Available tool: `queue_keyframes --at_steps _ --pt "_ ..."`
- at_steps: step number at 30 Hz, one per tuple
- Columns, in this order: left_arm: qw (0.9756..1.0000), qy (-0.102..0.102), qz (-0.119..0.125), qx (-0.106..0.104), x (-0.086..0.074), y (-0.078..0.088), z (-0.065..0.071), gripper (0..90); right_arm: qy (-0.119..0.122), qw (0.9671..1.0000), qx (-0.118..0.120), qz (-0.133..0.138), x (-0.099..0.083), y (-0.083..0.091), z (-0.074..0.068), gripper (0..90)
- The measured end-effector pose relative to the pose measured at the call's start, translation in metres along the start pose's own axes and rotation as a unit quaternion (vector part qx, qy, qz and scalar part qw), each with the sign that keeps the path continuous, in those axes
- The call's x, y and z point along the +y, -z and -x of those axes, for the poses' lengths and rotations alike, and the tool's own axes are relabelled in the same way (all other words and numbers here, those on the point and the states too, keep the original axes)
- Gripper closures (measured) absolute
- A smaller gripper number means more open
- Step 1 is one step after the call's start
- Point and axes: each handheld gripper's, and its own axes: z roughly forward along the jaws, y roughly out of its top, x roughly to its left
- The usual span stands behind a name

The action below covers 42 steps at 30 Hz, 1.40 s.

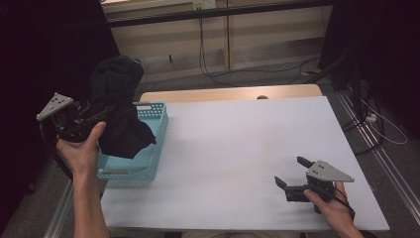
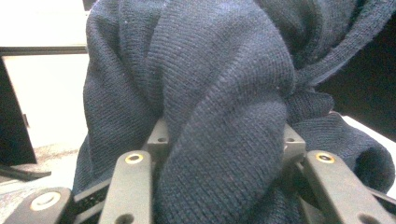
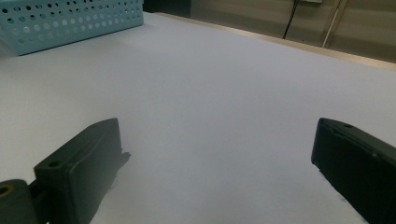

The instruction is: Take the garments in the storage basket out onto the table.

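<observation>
Left claw [image 1: 101,115] pinching dark navy knitted garment [image 1: 119,106], held above perforated light-blue plastic basket [image 1: 153,144] at tabletop's [image 1: 237,148] left edge. Right claw [image 1: 292,172] spread, nothing between its jaws, low over tabletop.

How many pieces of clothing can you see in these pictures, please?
1: a dark knitted garment, bunched between the left tongs and hanging over the blue basket at the table's left edge. Its folds could hide another piece inside the basket.

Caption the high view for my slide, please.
Left claw lifts a dark garment above the basket; right claw rests open.
</observation>
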Motion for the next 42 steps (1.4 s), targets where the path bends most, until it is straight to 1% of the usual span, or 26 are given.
queue_keyframes --at_steps 3,9,12,15,19,21,23,24,25,27,28,29,32,38,40,42 --pt "0.9999 -0.013 -0.003 -0.006 0.002 -0.005 0.008 54.4 0.0 1.0 0.001 0.0 0.0 0.0 0.001 1.5" --pt "0.9993 -0.018 -0.008 -0.031 0.005 -0.015 0.019 54.4 0.001 1.0 0.001 0.0 0.0 0.001 0.0 1.4" --pt "0.999 -0.019 -0.009 -0.04 0.007 -0.022 0.026 54.3 0.0 1.0 0.001 0.001 0.0 0.001 0.0 1.5" --pt "0.9986 -0.025 -0.011 -0.046 0.009 -0.029 0.034 54.3 0.002 1.0 0.003 0.001 0.0 0.001 0.0 1.5" --pt "0.9977 -0.029 -0.012 -0.061 0.012 -0.039 0.045 54.3 0.0 1.0 0.003 0.002 0.0 0.001 0.0 1.5" --pt "0.9968 -0.028 -0.013 -0.074 0.012 -0.045 0.052 54.3 0.001 1.0 0.003 0.003 0.0 0.001 0.0 1.5" --pt "0.9953 -0.036 -0.018 -0.088 0.012 -0.051 0.059 54.3 0.002 1.0 0.003 0.004 0.0 0.001 0.001 1.4" --pt "0.9953 -0.036 -0.018 -0.088 0.012 -0.051 0.059 54.3 0.002 1.0 0.003 0.004 0.0 0.001 0.001 1.4" --pt "0.9943 -0.04 -0.02 -0.097 0.012 -0.057 0.067 54.3 -0.001 1.0 0.003 0.003 0.0 0.002 0.001 1.4" --pt "0.9932 -0.042 -0.023 -0.106 0.013 -0.062 0.073 54.3 -0.001 1.0 0.003 0.004 0.0 0.002 0.001 1.4" --pt "0.9932 -0.042 -0.023 -0.106 0.013 -0.062 0.073 54.3 -0.001 1.0 0.003 0.004 0.0 0.002 0.001 1.4" --pt "0.9923 -0.043 -0.026 -0.113 0.013 -0.068 0.079 54.3 -0.002 1.0 0.004 0.003 0.0 0.002 0.001 1.4" --pt "0.991 -0.051 -0.037 -0.118 0.012 -0.077 0.088 54.4 -0.002 1.0 0.004 0.004 0.0 0.002 0.0 1.5" --pt "0.9886 -0.056 -0.04 -0.134 0.015 -0.088 0.104 54.6 -0.001 1.0 0.005 0.003 0.0 0.001 0.001 1.5" --pt "0.9881 -0.059 -0.04 -0.137 0.016 -0.091 0.111 54.5 0.0 1.0 0.005 0.003 0.0 0.001 0.0 1.5" --pt "0.9869 -0.063 -0.042 -0.142 0.019 -0.094 0.119 54.5 -0.001 1.0 0.004 0.003 0.0 0.002 0.0 1.5"
